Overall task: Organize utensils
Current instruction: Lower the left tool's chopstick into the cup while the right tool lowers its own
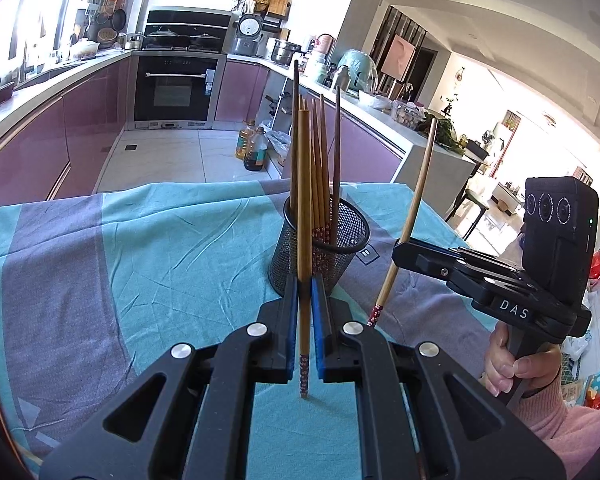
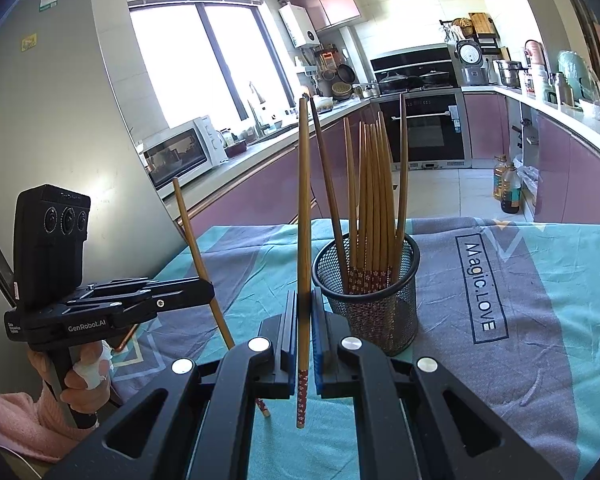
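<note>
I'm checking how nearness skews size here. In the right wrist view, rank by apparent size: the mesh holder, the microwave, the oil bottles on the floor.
1. mesh holder, which is nearest the camera
2. microwave
3. oil bottles

The order reflects nearness, not true size.

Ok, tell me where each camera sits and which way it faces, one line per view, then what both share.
Left wrist: sits on the left gripper, looks along its fingers over the mesh holder toward the oven; shows the right gripper and right hand.
Right wrist: sits on the right gripper, looks past the holder toward the window; shows the left gripper and left hand.
Shared: the holder of chopsticks, the teal cloth, and each gripper shut on one upright chopstick.
</note>
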Available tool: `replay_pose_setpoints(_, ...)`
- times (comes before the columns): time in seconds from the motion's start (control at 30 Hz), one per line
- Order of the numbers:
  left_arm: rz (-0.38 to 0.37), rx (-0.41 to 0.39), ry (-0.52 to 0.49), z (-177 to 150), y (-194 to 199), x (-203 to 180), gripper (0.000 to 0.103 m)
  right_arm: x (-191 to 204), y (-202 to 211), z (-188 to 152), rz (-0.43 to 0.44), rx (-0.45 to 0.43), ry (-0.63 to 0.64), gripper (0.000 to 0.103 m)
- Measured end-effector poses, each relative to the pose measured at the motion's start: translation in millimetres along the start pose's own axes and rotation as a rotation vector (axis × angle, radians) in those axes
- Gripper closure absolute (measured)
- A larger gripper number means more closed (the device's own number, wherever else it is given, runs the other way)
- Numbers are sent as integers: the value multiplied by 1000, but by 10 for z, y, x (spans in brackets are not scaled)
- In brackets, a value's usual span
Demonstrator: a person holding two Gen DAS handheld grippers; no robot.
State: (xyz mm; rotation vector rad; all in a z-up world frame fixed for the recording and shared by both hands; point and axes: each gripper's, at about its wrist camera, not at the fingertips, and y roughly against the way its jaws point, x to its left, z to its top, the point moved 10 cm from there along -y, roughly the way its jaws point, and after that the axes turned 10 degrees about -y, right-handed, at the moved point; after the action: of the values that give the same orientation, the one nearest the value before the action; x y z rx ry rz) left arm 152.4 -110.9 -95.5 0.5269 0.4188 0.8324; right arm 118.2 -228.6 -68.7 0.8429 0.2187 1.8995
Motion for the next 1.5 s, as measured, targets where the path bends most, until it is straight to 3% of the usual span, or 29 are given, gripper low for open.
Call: replay_pose_setpoints(1.5,19,-41,-67,132,69,-111,95,-11,121,226,-5,-65,18,97)
